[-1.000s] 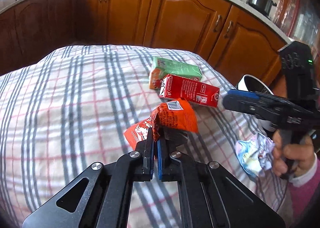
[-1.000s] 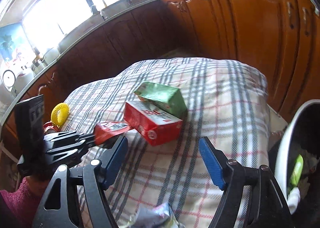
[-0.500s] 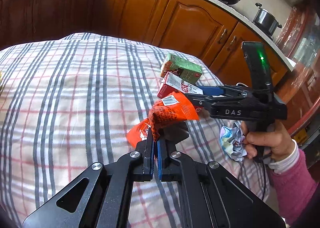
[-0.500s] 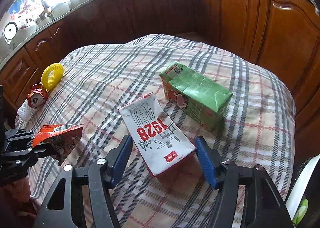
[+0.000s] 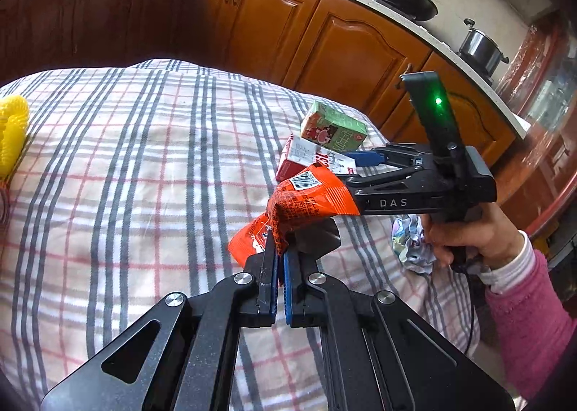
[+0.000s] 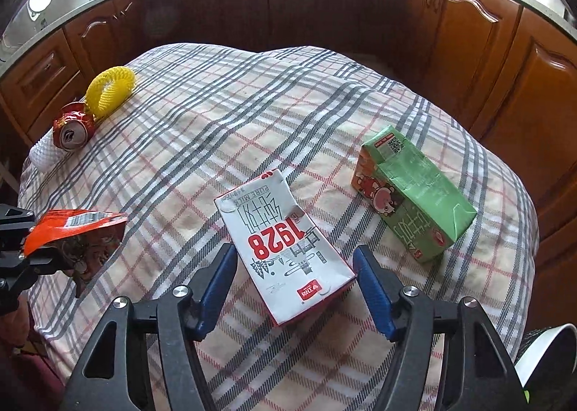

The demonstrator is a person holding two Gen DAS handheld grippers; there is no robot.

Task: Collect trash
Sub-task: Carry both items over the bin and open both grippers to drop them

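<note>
My left gripper (image 5: 280,252) is shut on an orange snack wrapper (image 5: 310,194) and holds it above the checked cloth; the wrapper also shows in the right wrist view (image 6: 75,230). My right gripper (image 6: 294,266) is open, its blue fingers on either side of a red and white milk carton (image 6: 285,241) that lies on the cloth. That carton shows in the left wrist view (image 5: 306,158) with my right gripper (image 5: 364,166) around it. A green drink carton (image 6: 414,191) lies to its right. A crumpled wrapper (image 5: 411,245) lies near the table edge.
A crushed red can (image 6: 72,126), a yellow mesh ring (image 6: 110,88) and white foam netting (image 6: 43,157) sit at the far left edge. A white bin rim (image 6: 548,353) shows at lower right. Wooden cabinets (image 6: 468,36) surround the table.
My right gripper has moved in over the table and come down around the red and white carton. My left gripper keeps hold of the orange wrapper and has turned left.
</note>
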